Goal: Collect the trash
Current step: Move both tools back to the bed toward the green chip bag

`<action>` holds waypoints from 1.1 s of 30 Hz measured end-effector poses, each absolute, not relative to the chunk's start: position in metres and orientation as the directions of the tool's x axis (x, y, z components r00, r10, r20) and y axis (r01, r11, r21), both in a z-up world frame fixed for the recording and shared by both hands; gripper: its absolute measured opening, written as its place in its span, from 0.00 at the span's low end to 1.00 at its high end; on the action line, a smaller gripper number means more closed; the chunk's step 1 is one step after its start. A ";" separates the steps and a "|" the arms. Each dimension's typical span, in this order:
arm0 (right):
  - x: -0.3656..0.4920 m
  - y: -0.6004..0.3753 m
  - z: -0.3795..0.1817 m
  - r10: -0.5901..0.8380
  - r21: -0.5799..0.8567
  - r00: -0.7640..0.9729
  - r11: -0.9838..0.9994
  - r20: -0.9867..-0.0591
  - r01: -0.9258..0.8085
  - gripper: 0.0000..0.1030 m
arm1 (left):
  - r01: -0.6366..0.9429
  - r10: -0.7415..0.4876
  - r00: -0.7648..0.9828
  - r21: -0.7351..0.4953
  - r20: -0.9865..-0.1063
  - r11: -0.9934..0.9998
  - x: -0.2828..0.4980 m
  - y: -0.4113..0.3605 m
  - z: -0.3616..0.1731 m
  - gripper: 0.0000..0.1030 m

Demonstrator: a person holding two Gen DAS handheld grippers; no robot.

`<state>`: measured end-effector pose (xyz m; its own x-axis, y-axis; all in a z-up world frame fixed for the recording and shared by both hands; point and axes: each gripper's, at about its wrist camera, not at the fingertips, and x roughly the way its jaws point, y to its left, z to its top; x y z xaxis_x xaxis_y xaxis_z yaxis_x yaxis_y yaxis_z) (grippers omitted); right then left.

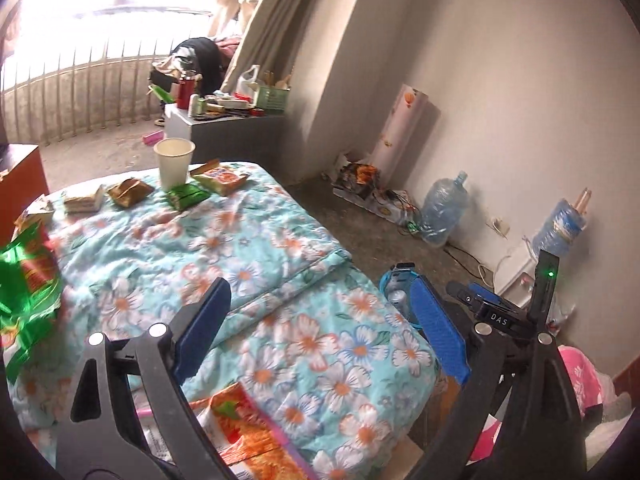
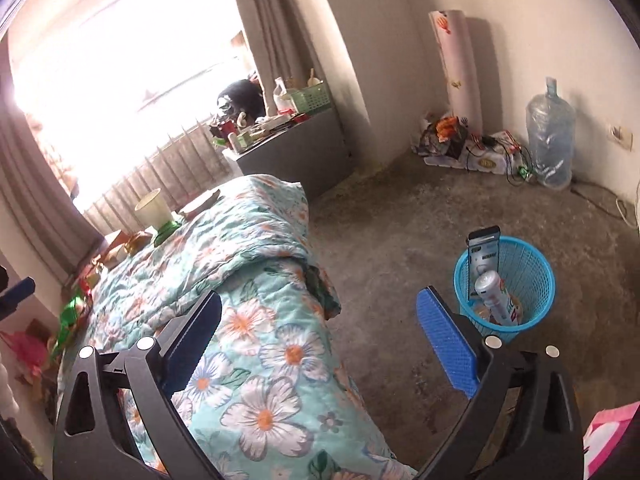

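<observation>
My left claw [image 1: 324, 320] is hanging wide apart over the flowered quilt [image 1: 256, 248], gripping nothing; beside it a black clip is showing "DAS". An orange wrapper [image 1: 244, 436] is lying just under it, its print too blurred to read. My right claw [image 2: 320, 332] is also gaping empty, above the quilt's edge. On the floor beyond, the blue bin [image 2: 532, 280] is holding a can [image 2: 498, 296] and a carded pack. Farther up the bed, a paper cup [image 1: 174, 164], a green packet [image 1: 186, 194] and what may be crushed cartons are waiting.
</observation>
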<state>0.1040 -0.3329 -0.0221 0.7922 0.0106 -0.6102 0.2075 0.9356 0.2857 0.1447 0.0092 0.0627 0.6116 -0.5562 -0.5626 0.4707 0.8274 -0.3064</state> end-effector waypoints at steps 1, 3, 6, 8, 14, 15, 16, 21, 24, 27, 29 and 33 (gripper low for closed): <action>0.105 -0.323 -0.019 0.024 0.279 0.794 0.942 -0.608 0.186 0.93 | 0.450 -0.545 0.623 -0.314 -0.560 0.836 0.142 0.019 0.062 0.84; 0.104 -0.307 -0.013 0.055 0.282 0.799 0.948 -0.599 0.147 0.93 | 0.413 -0.524 0.646 -0.322 -0.556 0.852 0.135 0.036 0.058 0.84; 0.104 -0.290 -0.007 0.115 0.304 0.798 0.948 -0.591 0.088 0.93 | 0.376 -0.490 0.671 -0.314 -0.557 0.872 0.122 0.051 0.057 0.84; 0.105 -0.283 -0.004 0.146 0.318 0.793 0.946 -0.591 0.063 0.93 | 0.359 -0.482 0.676 -0.322 -0.558 0.876 0.115 0.062 0.056 0.84; 0.104 -0.273 -0.007 0.266 0.418 0.766 0.908 -0.584 0.003 0.93 | 0.250 -0.428 0.710 -0.367 -0.560 0.896 0.098 0.105 0.049 0.84; 0.105 -0.270 -0.008 0.297 0.442 0.757 0.897 -0.582 -0.013 0.93 | 0.231 -0.413 0.717 -0.368 -0.561 0.901 0.094 0.113 0.048 0.84; 0.107 -0.267 -0.011 0.327 0.465 0.747 0.885 -0.579 -0.027 0.93 | 0.208 -0.394 0.725 -0.366 -0.565 0.907 0.090 0.121 0.046 0.84; 0.119 -0.246 -0.027 0.479 0.574 0.669 0.813 -0.569 -0.093 0.93 | 0.112 -0.312 0.744 -0.350 -0.591 0.930 0.074 0.155 0.032 0.84; 0.122 -0.228 -0.033 0.540 0.608 0.621 0.784 -0.569 -0.125 0.91 | 0.062 -0.276 0.742 -0.348 -0.611 0.936 0.071 0.172 0.022 0.84; 0.124 -0.215 -0.037 0.578 0.629 0.584 0.764 -0.570 -0.142 0.90 | 0.026 -0.259 0.739 -0.357 -0.622 0.934 0.071 0.186 0.014 0.84; 0.126 -0.206 -0.040 0.595 0.636 0.560 0.757 -0.576 -0.149 0.88 | 0.007 -0.247 0.742 -0.362 -0.623 0.932 0.073 0.192 0.011 0.84; 0.129 -0.190 -0.047 0.631 0.654 0.513 0.738 -0.582 -0.165 0.86 | -0.025 -0.216 0.753 -0.355 -0.622 0.935 0.076 0.201 0.005 0.84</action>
<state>0.1291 -0.1899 -0.0468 0.5127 0.6310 -0.5822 -0.1652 0.7379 0.6544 0.0763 0.2009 0.0049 0.7529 -0.2161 -0.6216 -0.0249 0.9345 -0.3550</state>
